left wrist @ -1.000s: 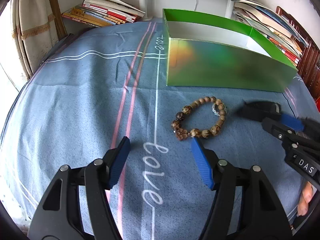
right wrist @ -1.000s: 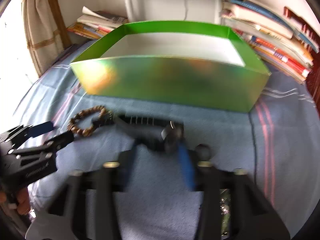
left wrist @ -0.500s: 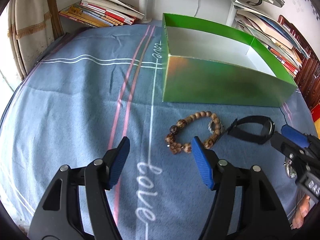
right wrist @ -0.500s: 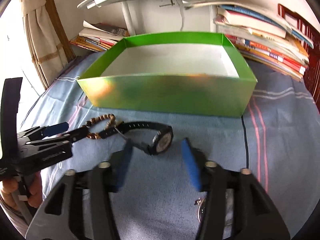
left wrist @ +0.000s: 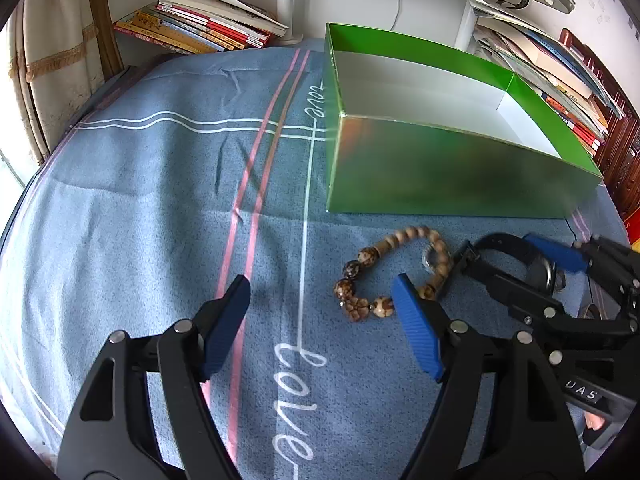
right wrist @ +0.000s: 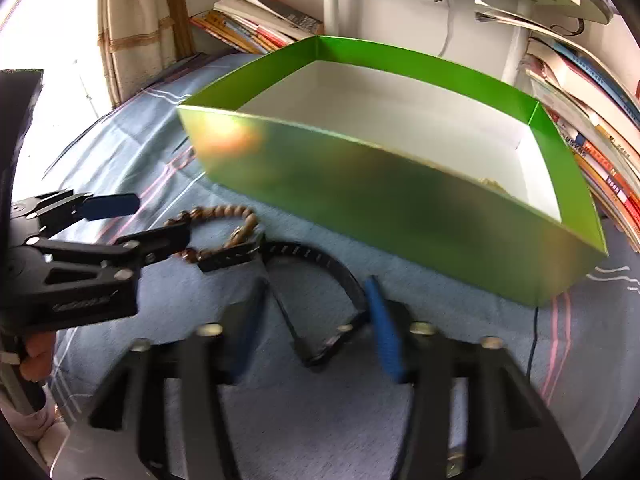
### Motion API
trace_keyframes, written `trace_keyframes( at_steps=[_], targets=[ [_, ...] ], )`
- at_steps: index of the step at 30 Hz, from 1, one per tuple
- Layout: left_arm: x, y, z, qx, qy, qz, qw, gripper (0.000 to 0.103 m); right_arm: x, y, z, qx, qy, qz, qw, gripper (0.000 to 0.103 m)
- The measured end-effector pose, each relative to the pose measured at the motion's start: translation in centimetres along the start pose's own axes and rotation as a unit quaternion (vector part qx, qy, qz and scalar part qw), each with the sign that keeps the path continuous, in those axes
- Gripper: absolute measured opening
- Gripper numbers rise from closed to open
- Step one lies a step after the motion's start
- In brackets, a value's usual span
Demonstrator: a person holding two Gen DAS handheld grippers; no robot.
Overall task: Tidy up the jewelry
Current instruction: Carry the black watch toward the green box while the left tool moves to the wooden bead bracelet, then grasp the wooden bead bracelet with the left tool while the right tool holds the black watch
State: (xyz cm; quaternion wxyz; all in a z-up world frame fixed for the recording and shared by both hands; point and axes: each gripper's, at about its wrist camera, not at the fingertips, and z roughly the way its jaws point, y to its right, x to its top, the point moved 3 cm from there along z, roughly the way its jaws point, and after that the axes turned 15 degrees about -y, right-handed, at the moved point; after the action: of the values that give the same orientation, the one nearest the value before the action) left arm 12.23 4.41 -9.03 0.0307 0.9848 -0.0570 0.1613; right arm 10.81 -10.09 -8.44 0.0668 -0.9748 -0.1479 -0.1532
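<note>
Black watch (right wrist: 320, 276) between closing right jaws, grip unclear | left jaws released, widening, near bead bracelet (left wrist: 384, 272)

Box (left wrist: 440, 176) on the cloth (left wrist: 140, 200), bead bracelet (left wrist: 360, 276) in front of it, watch (right wrist: 312, 260) just right of the bracelet, books (left wrist: 200, 28) stacked behind the cloth's far left corner

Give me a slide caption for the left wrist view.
Open left claw beside brown wooden bead bracelet on blue cloth, near shiny green box.
</note>
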Motion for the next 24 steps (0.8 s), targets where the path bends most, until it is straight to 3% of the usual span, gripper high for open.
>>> trace_keyframes(
  at_steps=[3, 15, 16, 18, 22, 24],
  targets=[
    [0.0, 0.0, 0.0, -0.001, 0.0, -0.001, 1.0, 0.074, -0.6, -0.5, -0.2, 0.003, -0.004, -0.002, 1.0, 0.033],
    [-0.2, 0.1, -0.9, -0.008, 0.012, 0.004, 0.9999, 0.073, -3.4, 0.3, -1.3, -0.001, 0.003, 0.055, 0.998, 0.032],
    [0.0, 0.2, -0.7, -0.008, 0.009, 0.005, 0.9999, 0.07, -3.5, 0.4, -1.3, -0.001, 0.004, 0.058, 0.998, 0.032],
    [0.1, 0.5, -0.1, -0.009, -0.002, 0.011, 0.9999, 0.042, -3.7, 0.6, -1.3, -0.001, 0.005, 0.062, 0.998, 0.032],
    [-0.1, 1.3, 0.2, 0.016, 0.003, 0.027, 0.9995, 0.037, -3.8, 0.8, -1.3, 0.003, 0.008, 0.071, 0.997, 0.032],
    [-0.3, 1.5, 0.1, 0.01, 0.003, 0.034, 0.9994, 0.011, -3.8, 0.7, -1.3, -0.001, 0.008, 0.074, 0.997, 0.032]
  ],
)
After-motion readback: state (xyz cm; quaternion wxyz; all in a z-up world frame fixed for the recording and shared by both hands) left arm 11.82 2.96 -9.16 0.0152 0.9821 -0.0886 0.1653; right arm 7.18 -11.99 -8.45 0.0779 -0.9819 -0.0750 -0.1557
